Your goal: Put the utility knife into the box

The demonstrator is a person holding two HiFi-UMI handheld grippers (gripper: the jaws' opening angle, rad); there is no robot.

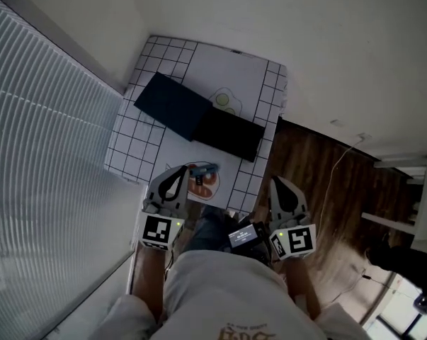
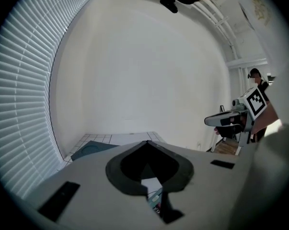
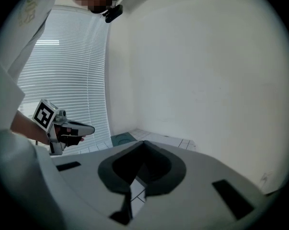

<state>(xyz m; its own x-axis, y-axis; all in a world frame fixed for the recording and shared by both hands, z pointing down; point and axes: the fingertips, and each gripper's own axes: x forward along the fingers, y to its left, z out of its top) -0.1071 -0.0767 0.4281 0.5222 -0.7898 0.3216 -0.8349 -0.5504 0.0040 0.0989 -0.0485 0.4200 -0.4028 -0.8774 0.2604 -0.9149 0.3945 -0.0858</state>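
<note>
The left gripper (image 1: 179, 171) is pointing out over the near edge of the table (image 1: 128, 147), with its jaws pressed together and nothing between them. The utility knife (image 1: 203, 176), blue-grey with orange, is lying just right of that gripper's tip and slightly below it. Its long axis seems to be running crosswise to the gripper's line, though it is showing too small to be sure. The box (image 1: 172, 105), dark and lying open, is sitting further ahead of both tips, apart from the knife. The right gripper (image 1: 282, 184) is likewise showing closed, empty jaws and is hanging beyond the table's right edge, so the left one is the nearer. No brand or writing is showing readably, only square markers on the cubes.
</note>
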